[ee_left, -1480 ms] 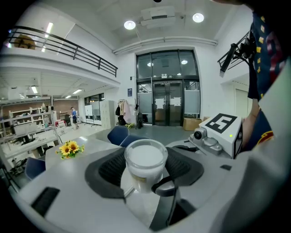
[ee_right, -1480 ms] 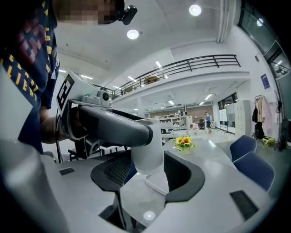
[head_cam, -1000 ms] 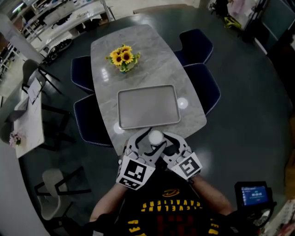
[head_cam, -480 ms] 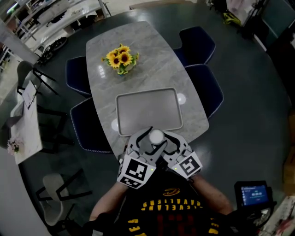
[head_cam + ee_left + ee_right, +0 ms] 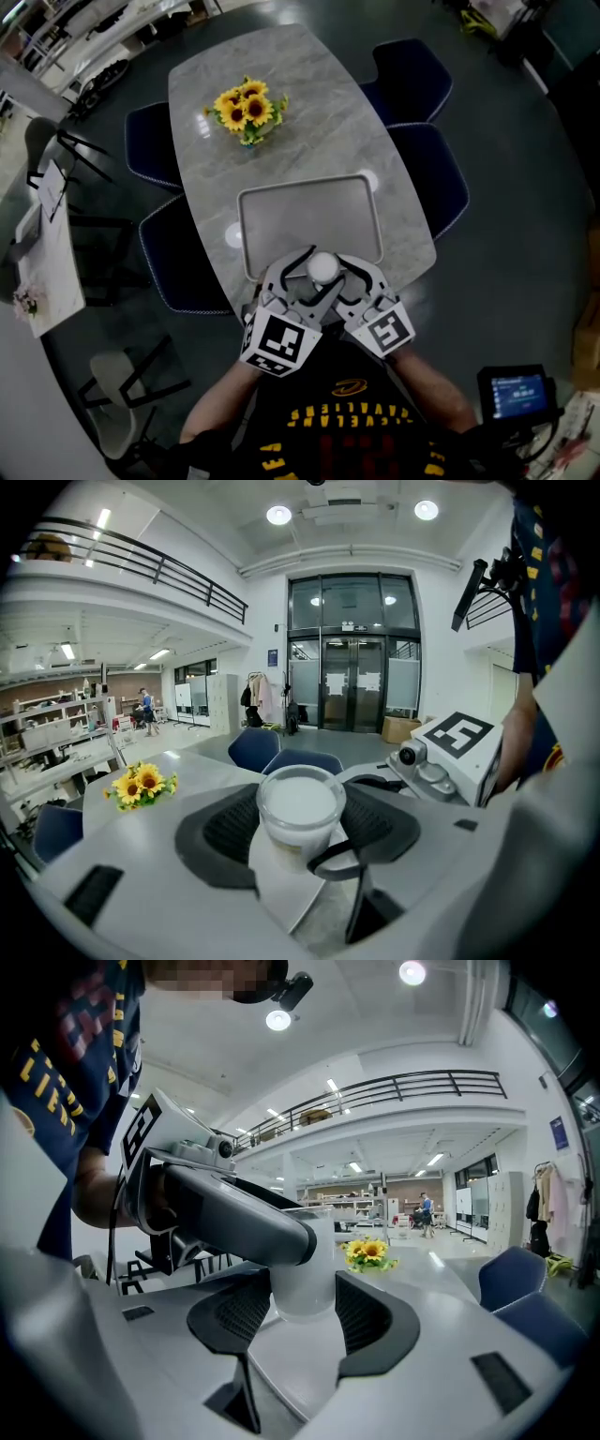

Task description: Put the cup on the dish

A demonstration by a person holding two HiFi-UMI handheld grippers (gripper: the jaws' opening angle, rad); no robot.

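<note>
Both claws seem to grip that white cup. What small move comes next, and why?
Probably ease the cup forward and down toward the middle of the tray: the left gripper and right gripper both clamp it by the near rim, with bare tray ahead.

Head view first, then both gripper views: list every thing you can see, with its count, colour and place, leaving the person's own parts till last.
table: one, grey marble, middle of the head view
dish: one, grey, rectangular, on the table's near end
sunflowers: one bunch, yellow, on the table's far part
chairs: four, dark blue, two along each long side of the table
cup: one, white, over the dish's near edge, between both grippers' jaws
screen device: one, black with a blue screen, lower right
left gripper: one, grey, jaws shut on the cup
right gripper: one, grey, jaws shut on the cup
</note>
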